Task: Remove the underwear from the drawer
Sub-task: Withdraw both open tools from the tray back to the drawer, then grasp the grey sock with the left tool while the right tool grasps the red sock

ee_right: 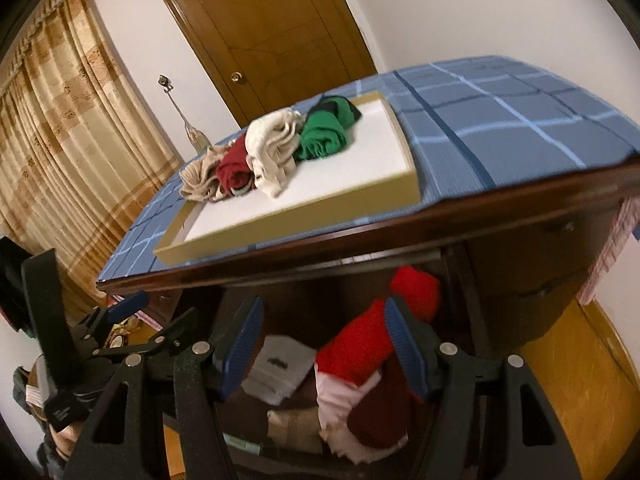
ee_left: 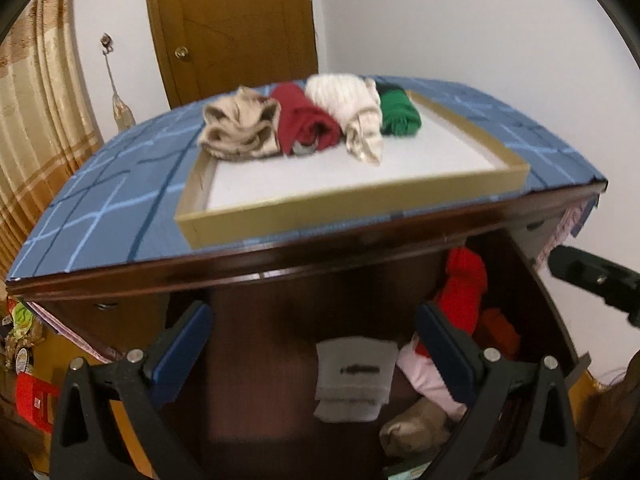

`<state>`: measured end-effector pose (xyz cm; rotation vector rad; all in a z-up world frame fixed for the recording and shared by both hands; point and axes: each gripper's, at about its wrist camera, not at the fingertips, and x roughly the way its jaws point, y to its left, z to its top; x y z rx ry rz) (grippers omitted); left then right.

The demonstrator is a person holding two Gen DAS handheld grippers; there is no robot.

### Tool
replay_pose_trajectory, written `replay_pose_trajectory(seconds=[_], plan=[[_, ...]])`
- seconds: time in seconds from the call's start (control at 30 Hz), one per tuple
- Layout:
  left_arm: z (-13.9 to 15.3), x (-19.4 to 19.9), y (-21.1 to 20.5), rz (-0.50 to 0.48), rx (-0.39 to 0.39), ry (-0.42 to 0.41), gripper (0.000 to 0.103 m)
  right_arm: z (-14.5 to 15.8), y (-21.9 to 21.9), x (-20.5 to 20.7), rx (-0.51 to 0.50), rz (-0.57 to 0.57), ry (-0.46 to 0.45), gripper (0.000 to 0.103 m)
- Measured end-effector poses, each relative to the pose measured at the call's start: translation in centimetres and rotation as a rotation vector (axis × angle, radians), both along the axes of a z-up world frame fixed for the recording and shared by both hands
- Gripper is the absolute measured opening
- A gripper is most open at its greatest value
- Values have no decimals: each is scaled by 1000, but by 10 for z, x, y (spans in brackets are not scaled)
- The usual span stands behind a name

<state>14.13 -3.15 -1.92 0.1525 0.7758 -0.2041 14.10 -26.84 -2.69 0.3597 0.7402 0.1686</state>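
Step in hand: reaching into the open drawer (ee_right: pixel 452 280) for the next piece — four rolled pieces already lie in the tray (ee_left: pixel 360 196) on top, so the job looks well along.
Left gripper (ee_left: pixel 316 344): jaws wide apart and empty, hovering over a folded white piece (ee_left: pixel 352 376) on the drawer floor.
Right gripper (ee_right: pixel 324 344): jaws about half open, nothing clamped; the red roll (ee_right: pixel 360 348) sits between its blue pads (ee_right: pixel 404 352), but I cannot tell whether either pad touches it.
Underwear in drawer: the red roll toward the right, a pale pink piece (ee_right: pixel 340 400) under it, a dark maroon one (ee_right: pixel 376 412) beside that, a tan roll (ee_left: pixel 416 428) near the front.
Next move: probably lower the right gripper around the red roll and close on its middle — soft cloth, so a deep bite would help; the pink piece beneath could drag up with it.
Tray contents: beige roll (ee_left: pixel 240 124), dark red roll (ee_left: pixel 304 120), cream roll (ee_left: pixel 352 112), green roll (ee_left: pixel 400 112), side by side at the far end.
Surface: dark wood dresser (ee_left: pixel 280 264) topped with a blue checked cloth (ee_left: pixel 100 200).
Room: wooden door (ee_left: pixel 240 28), white wall, gold curtain (ee_right: pixel 72 128) at the left.
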Motion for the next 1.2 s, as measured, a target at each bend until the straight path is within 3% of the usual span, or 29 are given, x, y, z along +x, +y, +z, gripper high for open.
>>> replay_pose_trajectory(seconds=[0.2,0.53,0.77,1.2], plan=[[-17,-8,-4,-46,59,52,103,-11,-15,-16,4,-17,45,66],[-41,-1,4,-39,111,172,103,-30,-34,-23,54,-65,125,66],[-65,19,7,-49,118,300,103,-49,-23,10,76,-53,216,66],[-108,48,-32,-131,279,430,102,-103,-1,82,107,-83,469,66]])
